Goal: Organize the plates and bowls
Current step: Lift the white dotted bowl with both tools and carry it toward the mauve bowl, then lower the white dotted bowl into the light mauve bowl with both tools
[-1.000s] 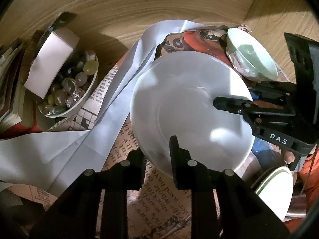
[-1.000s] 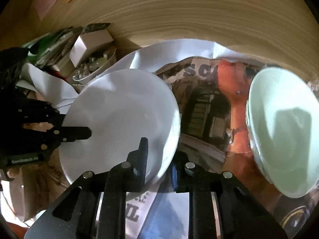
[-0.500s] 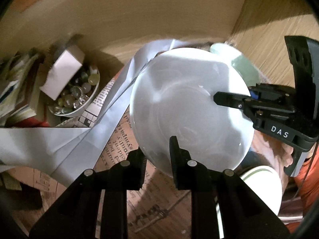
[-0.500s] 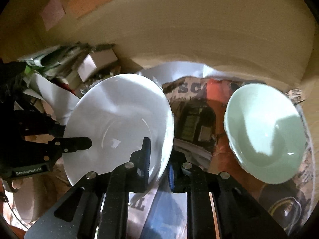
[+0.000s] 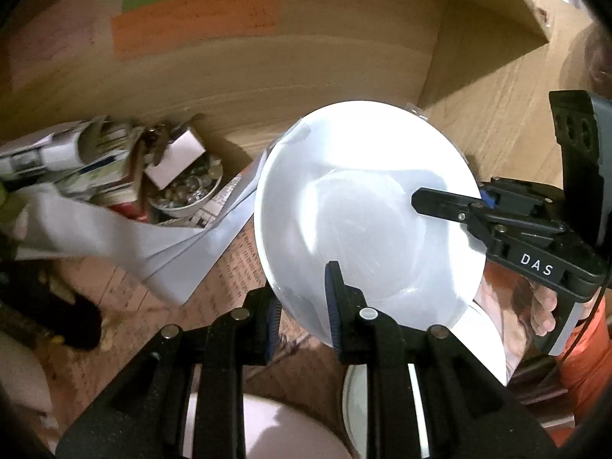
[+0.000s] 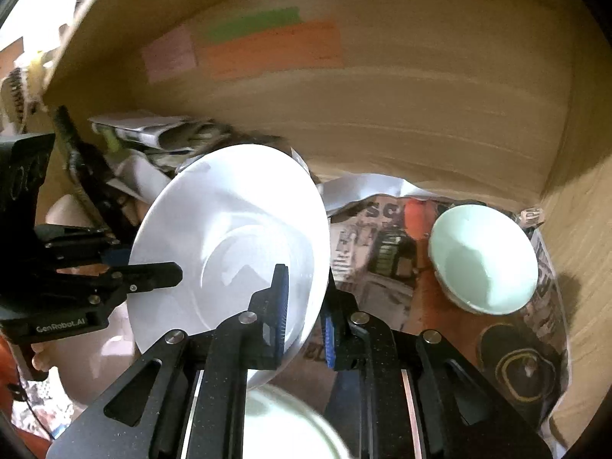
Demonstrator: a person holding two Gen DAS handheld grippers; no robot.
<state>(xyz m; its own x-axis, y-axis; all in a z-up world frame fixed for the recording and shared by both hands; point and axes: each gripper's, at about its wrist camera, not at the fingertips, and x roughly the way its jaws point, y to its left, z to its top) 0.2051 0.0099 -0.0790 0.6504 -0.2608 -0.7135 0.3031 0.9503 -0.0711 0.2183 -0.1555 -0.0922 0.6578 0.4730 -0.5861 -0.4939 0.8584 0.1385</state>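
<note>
A large white plate (image 5: 363, 222) is held up in the air by both grippers. My left gripper (image 5: 304, 306) is shut on its near rim. My right gripper (image 6: 304, 306) is shut on the opposite rim of the plate (image 6: 229, 237); it shows at the right of the left wrist view (image 5: 447, 202). A pale green bowl (image 6: 482, 260) sits on newspaper at the right inside the wooden box. Below the plate lie a pink plate (image 5: 275, 428) and a white plate with a dark rim line (image 5: 482, 348).
A small bowl of glass beads (image 5: 187, 191) with a white box on it stands at the left by stacked papers. White paper sheets (image 5: 126, 241) and newspaper (image 6: 382, 252) cover the box floor. Wooden walls (image 6: 382, 107) close the back and right.
Both grippers have lifted the white plate up and back from the newspaper. The box floor, bead bowl and green bowl now look farther away, and lower plates have come into view.
</note>
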